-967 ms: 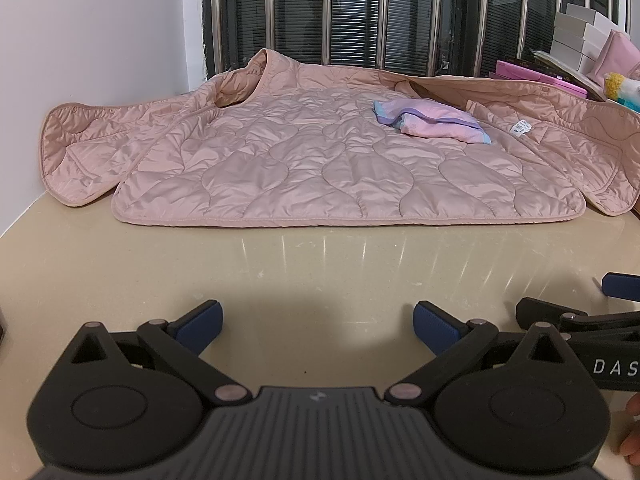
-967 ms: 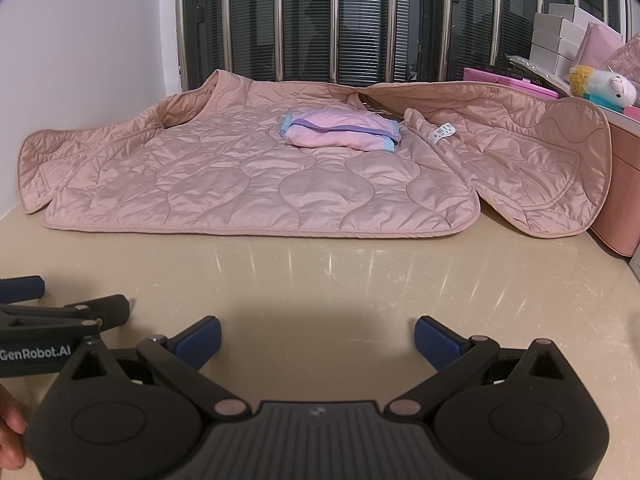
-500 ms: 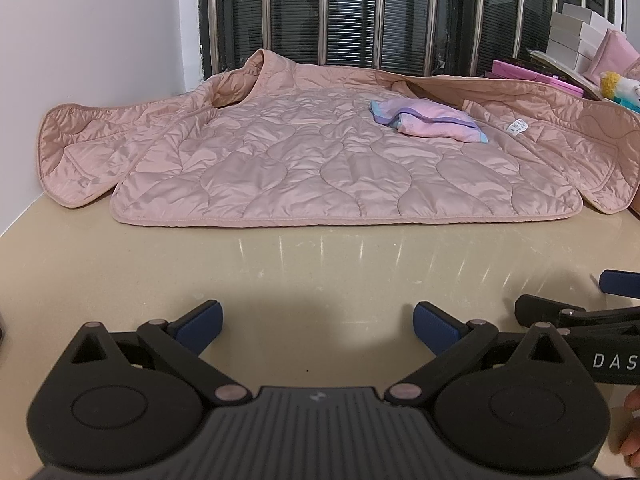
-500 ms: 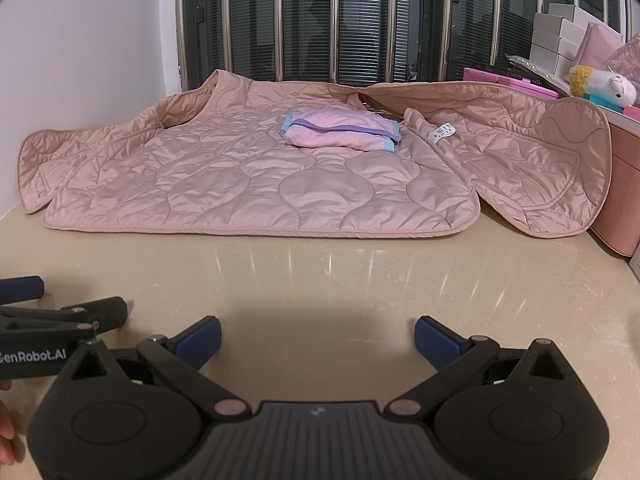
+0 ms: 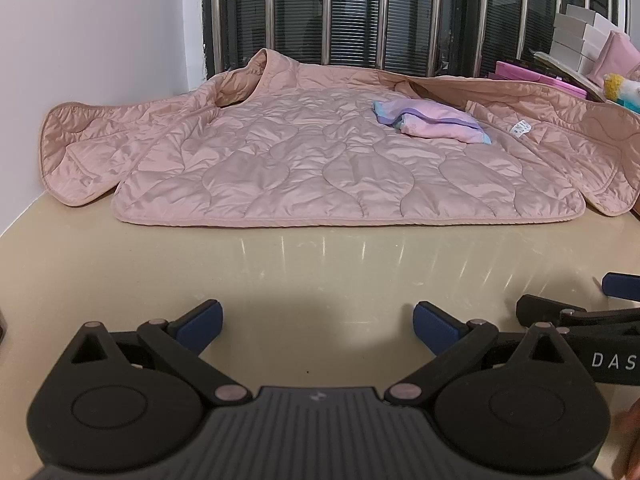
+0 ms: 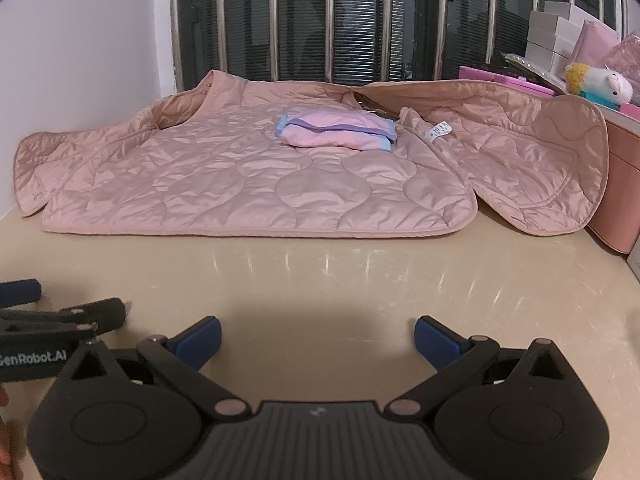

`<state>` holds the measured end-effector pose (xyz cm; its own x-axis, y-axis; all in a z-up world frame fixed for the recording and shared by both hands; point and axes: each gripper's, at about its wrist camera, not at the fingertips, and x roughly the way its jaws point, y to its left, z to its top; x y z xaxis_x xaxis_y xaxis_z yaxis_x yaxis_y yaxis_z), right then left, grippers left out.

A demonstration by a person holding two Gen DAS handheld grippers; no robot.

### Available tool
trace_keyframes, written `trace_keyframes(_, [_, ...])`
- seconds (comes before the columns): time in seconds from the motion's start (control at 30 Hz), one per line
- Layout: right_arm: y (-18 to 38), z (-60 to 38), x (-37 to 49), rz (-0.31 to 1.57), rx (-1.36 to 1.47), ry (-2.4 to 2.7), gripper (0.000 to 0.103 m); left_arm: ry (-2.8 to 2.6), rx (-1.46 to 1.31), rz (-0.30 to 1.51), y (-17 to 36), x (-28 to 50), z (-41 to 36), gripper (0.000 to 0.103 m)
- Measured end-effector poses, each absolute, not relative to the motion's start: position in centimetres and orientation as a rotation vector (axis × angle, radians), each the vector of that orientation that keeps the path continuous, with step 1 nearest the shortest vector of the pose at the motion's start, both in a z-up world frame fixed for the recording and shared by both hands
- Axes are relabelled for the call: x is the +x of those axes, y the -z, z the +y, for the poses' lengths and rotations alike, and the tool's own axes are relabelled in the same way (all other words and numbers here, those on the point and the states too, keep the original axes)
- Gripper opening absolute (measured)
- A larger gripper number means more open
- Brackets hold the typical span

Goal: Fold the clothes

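The pink quilted jacket [image 5: 344, 172] lies spread flat across mid-frame, ready for folding, a small folded cloth [image 6: 336, 131] on it; left gripper [image 5: 318, 326] and right gripper [image 6: 318, 334] wait at bottom, jaws wide, empty, well short of its hem

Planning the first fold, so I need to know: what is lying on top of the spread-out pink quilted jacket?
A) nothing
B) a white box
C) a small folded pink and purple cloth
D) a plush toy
C: a small folded pink and purple cloth rests on the pink quilted jacket, toward its far side.
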<state>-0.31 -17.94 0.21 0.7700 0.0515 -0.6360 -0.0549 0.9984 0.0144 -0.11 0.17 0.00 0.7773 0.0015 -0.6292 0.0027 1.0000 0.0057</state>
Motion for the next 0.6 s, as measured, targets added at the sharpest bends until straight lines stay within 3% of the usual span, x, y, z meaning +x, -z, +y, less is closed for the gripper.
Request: trace_keyframes(0.6, [-0.22, -18.01, -0.6, 0.689, -0.005, -0.055, 0.103, 0.001, 0.009, 0.68, -0.01, -0.16, 0.15, 0.102])
